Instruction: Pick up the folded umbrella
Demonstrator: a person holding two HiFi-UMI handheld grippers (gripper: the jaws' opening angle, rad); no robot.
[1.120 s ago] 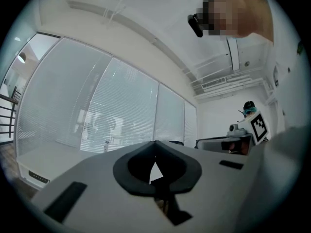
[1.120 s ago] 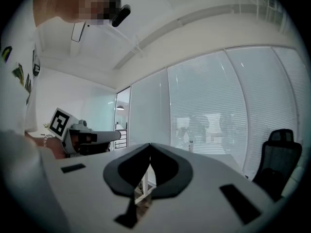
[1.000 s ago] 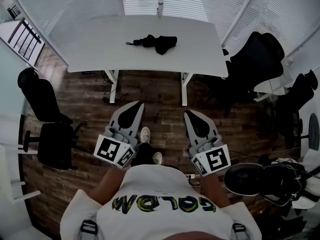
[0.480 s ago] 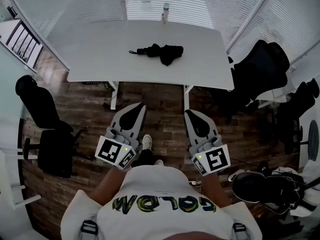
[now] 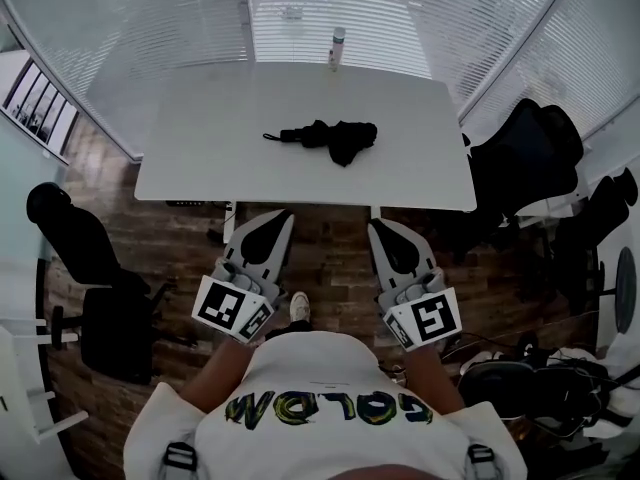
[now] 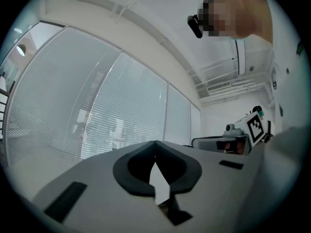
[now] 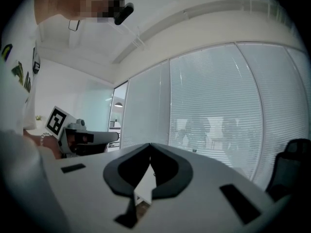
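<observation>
The folded black umbrella [image 5: 325, 138] lies on the white table [image 5: 200, 158], its handle end pointing left and its loose fabric bunched at the right. Both grippers are held level in front of the person, short of the table's near edge and apart from the umbrella. My left gripper [image 5: 278, 215] is shut with nothing in it, its tips [image 6: 155, 142] meeting. My right gripper [image 5: 376, 224] is shut and holds nothing as well, tips together [image 7: 149, 144]. Neither gripper view shows the umbrella; each shows window blinds and the other gripper alongside.
A slim bottle [image 5: 338, 48] stands at the table's far edge by the blinds. Black office chairs stand at the left [image 5: 95, 268] and right [image 5: 525, 153]. Dark bags and gear [image 5: 540, 383] lie on the wood floor at the lower right.
The person has walked toward the table: table and umbrella sit lower and nearer in the head view, and both gripper tips now reach almost to its front edge. Both grippers stay shut.
</observation>
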